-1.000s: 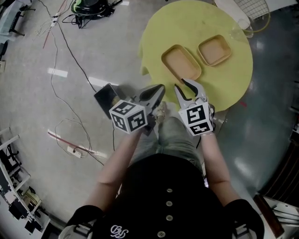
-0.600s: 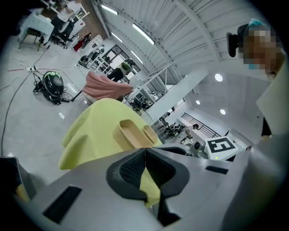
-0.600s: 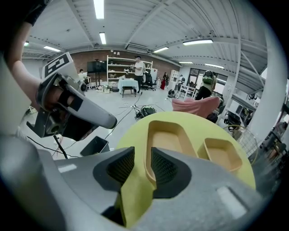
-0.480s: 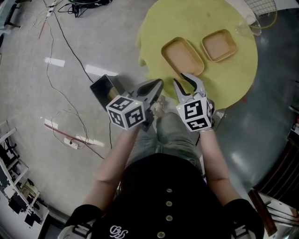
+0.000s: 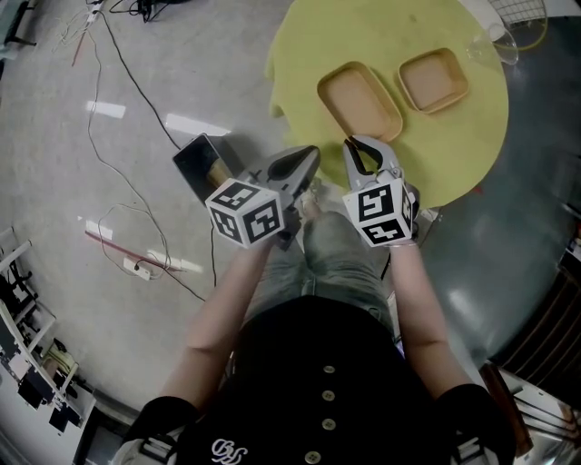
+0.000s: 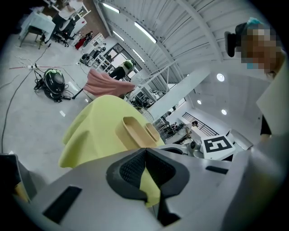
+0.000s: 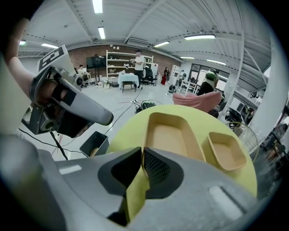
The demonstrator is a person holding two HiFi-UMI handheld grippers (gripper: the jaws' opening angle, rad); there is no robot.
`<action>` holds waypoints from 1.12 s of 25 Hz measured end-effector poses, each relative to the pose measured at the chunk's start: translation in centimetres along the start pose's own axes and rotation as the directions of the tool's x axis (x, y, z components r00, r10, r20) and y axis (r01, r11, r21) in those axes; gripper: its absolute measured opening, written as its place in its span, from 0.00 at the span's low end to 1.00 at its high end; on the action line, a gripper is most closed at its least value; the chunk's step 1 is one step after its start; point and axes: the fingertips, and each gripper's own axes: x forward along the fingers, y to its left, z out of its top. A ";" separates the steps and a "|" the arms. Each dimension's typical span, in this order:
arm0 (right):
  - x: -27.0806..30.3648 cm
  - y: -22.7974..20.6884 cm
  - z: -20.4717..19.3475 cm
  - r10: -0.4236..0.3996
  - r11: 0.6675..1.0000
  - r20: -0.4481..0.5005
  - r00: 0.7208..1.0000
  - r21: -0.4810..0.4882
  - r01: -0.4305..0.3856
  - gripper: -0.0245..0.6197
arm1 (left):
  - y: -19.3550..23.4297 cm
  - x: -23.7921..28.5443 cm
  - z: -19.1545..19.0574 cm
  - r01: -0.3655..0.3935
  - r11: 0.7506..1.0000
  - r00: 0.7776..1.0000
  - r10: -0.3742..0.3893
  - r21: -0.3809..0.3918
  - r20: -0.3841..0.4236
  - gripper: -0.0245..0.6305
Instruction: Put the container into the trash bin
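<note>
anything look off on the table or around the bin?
Nothing spilled, tipped or damaged. The larger container and smaller container sit upright and empty on the yellow cloth. The bin stands upright. Only untidy bit: loose cables trailing across the floor near it.

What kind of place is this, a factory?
Most likely a lab or workshop hall: a power strip lying on the bare floor, shelving along a brick wall, strip lights overhead.

Yellow round table; cables across grey floor.
</note>
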 end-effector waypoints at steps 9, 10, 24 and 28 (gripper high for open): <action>-0.7 0.8 1.5 0.013 1.000 0.036 0.999 -0.011 -0.012 0.07 | 0.3 -1.9 0.3 -0.015 1.000 0.999 0.015 -0.007 0.039 0.06; -0.8 1.2 1.7 0.016 1.000 0.040 0.999 -0.014 -0.016 0.07 | 0.4 -2.3 0.3 -0.019 1.000 0.999 0.019 -0.003 0.045 0.06; -0.2 9.7 8.0 0.127 0.982 0.099 0.987 -0.151 -0.112 0.07 | 3.3 -12.7 1.4 -0.129 0.991 0.971 0.131 -0.023 0.198 0.06; 0.6 13.0 10.1 0.170 0.970 0.112 0.979 -0.196 -0.146 0.07 | 4.4 -16.4 1.7 -0.161 0.986 0.955 0.166 -0.042 0.247 0.06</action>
